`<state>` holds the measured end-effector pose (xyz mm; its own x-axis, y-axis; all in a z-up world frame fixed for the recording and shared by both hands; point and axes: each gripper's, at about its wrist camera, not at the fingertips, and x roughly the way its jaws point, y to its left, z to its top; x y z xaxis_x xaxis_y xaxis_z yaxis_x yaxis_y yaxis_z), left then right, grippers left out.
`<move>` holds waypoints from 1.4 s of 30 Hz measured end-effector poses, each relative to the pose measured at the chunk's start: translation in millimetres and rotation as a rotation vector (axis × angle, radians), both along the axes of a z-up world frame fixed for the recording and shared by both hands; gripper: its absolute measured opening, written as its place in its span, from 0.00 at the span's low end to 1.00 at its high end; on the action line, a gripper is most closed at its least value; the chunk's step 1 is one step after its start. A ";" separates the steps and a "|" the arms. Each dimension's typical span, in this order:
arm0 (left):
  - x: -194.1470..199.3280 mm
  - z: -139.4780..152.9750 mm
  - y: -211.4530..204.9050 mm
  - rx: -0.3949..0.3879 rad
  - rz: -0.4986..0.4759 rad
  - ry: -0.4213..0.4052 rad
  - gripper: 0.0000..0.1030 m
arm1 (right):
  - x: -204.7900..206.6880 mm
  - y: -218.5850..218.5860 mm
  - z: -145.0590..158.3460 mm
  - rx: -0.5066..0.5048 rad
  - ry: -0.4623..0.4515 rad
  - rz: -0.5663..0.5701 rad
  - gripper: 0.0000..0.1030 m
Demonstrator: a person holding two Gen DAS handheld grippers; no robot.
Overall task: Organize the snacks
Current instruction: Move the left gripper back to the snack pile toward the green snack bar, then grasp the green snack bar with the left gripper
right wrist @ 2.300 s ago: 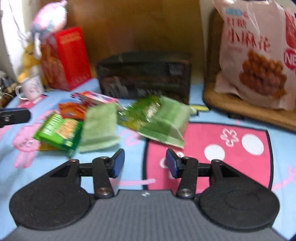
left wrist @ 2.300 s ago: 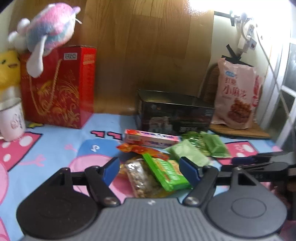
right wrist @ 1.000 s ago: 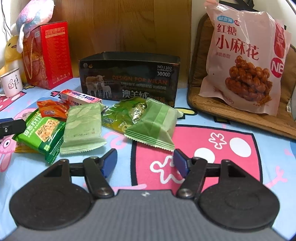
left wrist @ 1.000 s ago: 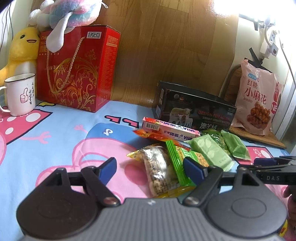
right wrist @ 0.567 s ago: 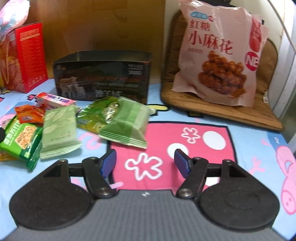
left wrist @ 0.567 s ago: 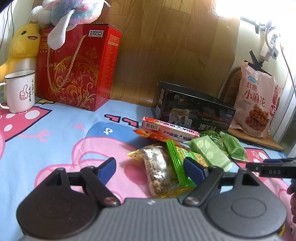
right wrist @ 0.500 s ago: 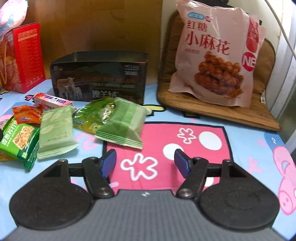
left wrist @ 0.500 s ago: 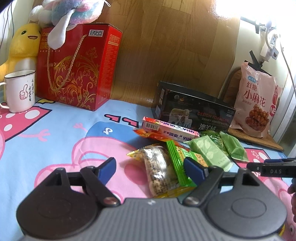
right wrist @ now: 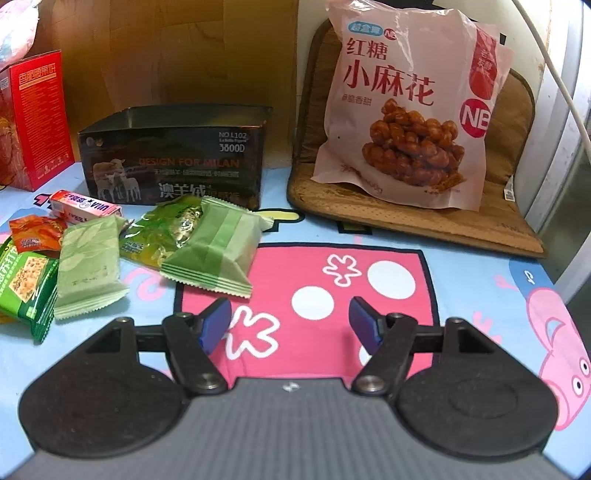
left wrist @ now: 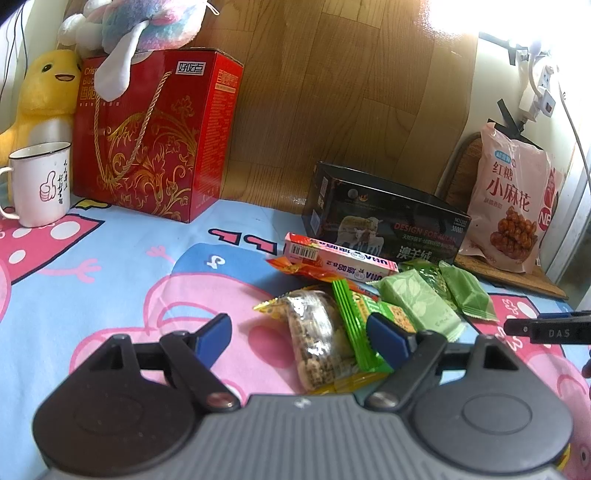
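A pile of small snacks lies on the cartoon cloth in front of an open black box (left wrist: 384, 225), also in the right wrist view (right wrist: 173, 162). The pile holds a pink candy box (left wrist: 340, 258), an orange packet (right wrist: 35, 230), a clear nut bar (left wrist: 317, 339), a green cracker pack (right wrist: 26, 288), pale green packets (right wrist: 88, 266) (right wrist: 221, 251) and a shiny green packet (right wrist: 162, 232). My left gripper (left wrist: 299, 336) is open and empty, low over the cloth, just short of the nut bar. My right gripper (right wrist: 290, 323) is open and empty, right of the pile.
A red gift box (left wrist: 147, 136) with a plush toy (left wrist: 136, 22) on top, a yellow duck (left wrist: 44, 96) and a white mug (left wrist: 40, 184) stand at the left. A large pink snack bag (right wrist: 406, 110) leans on a brown mat (right wrist: 424, 218) at the right. A wooden wall is behind.
The right gripper view has swung right, so the snack pile moved toward the left edge and the pink bag toward the middle. The left gripper has barely moved. Both stay open.
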<state>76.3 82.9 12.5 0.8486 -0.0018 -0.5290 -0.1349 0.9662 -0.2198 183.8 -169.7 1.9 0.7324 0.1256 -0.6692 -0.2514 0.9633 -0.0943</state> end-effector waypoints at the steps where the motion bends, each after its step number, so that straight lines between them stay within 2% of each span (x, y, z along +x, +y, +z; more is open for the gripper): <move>1: 0.1 0.0 0.0 0.000 0.000 0.000 0.81 | 0.2 -0.3 0.1 0.000 0.000 0.000 0.70; 22: -2.5 1.0 2.3 -0.017 -0.002 -0.015 0.80 | 0.4 3.8 -0.7 0.035 0.036 0.021 0.71; 27: -6.5 2.3 4.2 -0.037 -0.023 -0.042 0.71 | -10.2 6.0 4.3 0.209 0.104 0.142 0.71; 29: -8.1 2.9 5.8 -0.056 -0.034 -0.053 0.70 | -15.0 13.1 4.2 0.247 0.142 0.209 0.70; 32: -8.4 2.6 9.4 -0.084 -0.042 -0.057 0.67 | -22.6 29.4 5.9 0.232 0.145 0.305 0.70; 36: -7.0 0.5 16.3 -0.135 -0.049 -0.045 0.59 | -24.2 49.0 9.1 0.206 0.156 0.403 0.62; 39: -7.1 0.1 23.9 -0.202 -0.068 -0.039 0.55 | -25.7 65.5 11.6 0.206 0.194 0.493 0.53; 42: -6.3 5.5 28.0 -0.311 -0.144 -0.056 0.57 | -27.0 83.1 10.3 0.188 0.220 0.567 0.46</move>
